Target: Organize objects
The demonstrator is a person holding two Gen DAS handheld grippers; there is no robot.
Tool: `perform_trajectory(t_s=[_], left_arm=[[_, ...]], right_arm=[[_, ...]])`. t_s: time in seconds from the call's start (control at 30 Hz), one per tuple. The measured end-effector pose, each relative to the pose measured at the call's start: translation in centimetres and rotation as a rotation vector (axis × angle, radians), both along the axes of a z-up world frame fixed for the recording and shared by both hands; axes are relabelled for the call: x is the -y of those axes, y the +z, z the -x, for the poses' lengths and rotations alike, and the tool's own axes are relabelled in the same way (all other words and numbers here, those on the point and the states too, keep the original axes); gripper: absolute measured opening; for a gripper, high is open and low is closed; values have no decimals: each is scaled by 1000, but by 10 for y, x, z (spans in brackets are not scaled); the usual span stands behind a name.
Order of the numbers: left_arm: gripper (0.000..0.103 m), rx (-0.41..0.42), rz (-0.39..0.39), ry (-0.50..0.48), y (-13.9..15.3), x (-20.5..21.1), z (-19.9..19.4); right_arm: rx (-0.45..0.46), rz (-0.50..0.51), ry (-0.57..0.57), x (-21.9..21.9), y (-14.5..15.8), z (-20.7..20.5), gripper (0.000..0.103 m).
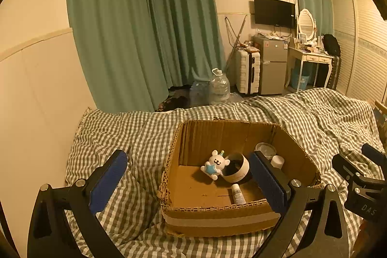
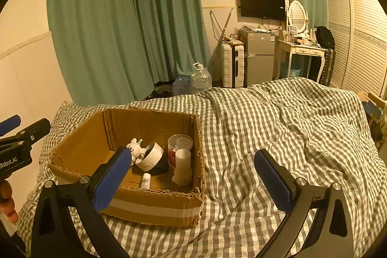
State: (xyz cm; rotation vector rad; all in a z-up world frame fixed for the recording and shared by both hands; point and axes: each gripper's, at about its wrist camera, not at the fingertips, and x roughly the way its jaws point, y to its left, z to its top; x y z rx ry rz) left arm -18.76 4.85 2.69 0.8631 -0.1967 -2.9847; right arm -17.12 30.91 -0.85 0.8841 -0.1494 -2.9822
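Note:
An open cardboard box (image 1: pixel 217 212) (image 2: pixel 154 207) sits on the checked bed cover. It holds a white bear toy (image 1: pixel 215 164) (image 2: pixel 136 149), a tape roll (image 1: pixel 238 167) (image 2: pixel 151 157), a small white bottle (image 1: pixel 237 194) (image 2: pixel 145 181), a clear jar (image 1: pixel 265 149) (image 2: pixel 180 144) and a white cylinder (image 1: pixel 277 161) (image 2: pixel 182 169). My left gripper (image 1: pixel 191 181) is open and empty above the box's near left side. My right gripper (image 2: pixel 194 179) is open and empty over the box's right edge.
The checked bed cover (image 2: pixel 278 117) spreads wide to the right of the box. Beyond the bed stand a water jug (image 1: pixel 219 86), a white suitcase (image 1: pixel 248 70), a small fridge (image 1: pixel 273 64) and a dressing table (image 1: pixel 310 59). Green curtains hang behind.

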Motion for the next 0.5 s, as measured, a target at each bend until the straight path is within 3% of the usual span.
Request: perform_trajectory(t_s=[0.5], left_arm=[[103,16,-16,10,-7,6,1]], right_arm=[[13,-6,-10,1,-6,3,102]])
